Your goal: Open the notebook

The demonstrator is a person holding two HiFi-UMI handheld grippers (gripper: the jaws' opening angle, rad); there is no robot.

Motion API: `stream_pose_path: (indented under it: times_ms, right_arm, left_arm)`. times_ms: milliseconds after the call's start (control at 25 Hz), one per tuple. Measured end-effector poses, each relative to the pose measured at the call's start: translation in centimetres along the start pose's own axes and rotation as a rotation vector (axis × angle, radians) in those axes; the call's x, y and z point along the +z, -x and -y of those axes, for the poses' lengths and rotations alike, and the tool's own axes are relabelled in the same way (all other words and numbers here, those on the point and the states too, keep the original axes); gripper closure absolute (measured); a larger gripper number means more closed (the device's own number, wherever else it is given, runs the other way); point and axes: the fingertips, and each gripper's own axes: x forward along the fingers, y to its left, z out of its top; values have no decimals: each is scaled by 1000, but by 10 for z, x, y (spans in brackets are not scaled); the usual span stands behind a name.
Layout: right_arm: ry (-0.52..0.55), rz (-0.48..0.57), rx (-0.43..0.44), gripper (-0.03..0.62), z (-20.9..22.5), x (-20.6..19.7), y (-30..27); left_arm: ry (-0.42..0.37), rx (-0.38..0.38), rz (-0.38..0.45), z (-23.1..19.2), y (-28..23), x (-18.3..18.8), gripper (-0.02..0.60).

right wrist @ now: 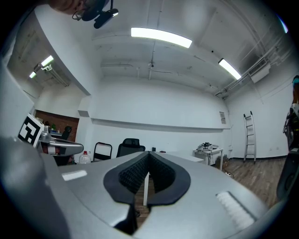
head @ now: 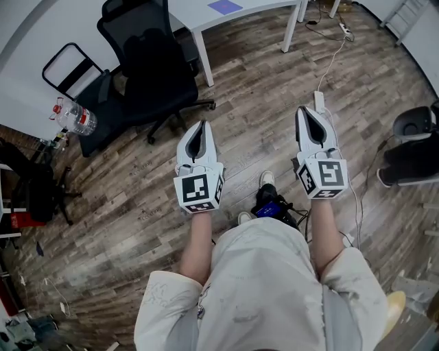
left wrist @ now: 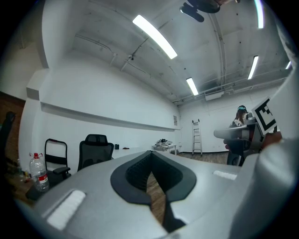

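No notebook is plainly in view. A flat purple item (head: 225, 7) lies on the white table (head: 206, 17) at the far top of the head view; I cannot tell what it is. My left gripper (head: 199, 126) is held level over the wood floor, jaws shut with nothing between them. My right gripper (head: 311, 111) is level beside it, also shut and empty. In the left gripper view the left gripper (left wrist: 150, 159) points toward the far wall and table. In the right gripper view the right gripper (right wrist: 148, 158) faces the same white table.
A black office chair (head: 147, 58) stands before the table, with a folding chair (head: 68, 68) and a water bottle (head: 77, 118) to its left. A power strip with cable (head: 319, 100) lies on the floor ahead. Another black chair (head: 415, 140) sits at right. A ladder (left wrist: 196, 136) leans far off.
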Motion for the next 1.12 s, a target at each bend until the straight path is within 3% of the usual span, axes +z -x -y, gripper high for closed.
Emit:
stream_pose_path:
  times_ms: [240,400,1120]
  right_arm:
    - [-14,-5,9,589,48,-12,-70]
    - [-28,2,12,589,95,-24,-103]
    - [-93,-12,-9,589,409,-34,-317]
  left_arm:
    - [2,3,10,-3,-82,-1,566]
    - [-14,-6,32,20,-134,-7,566]
    - [17,-19,25,140,-497,9,565]
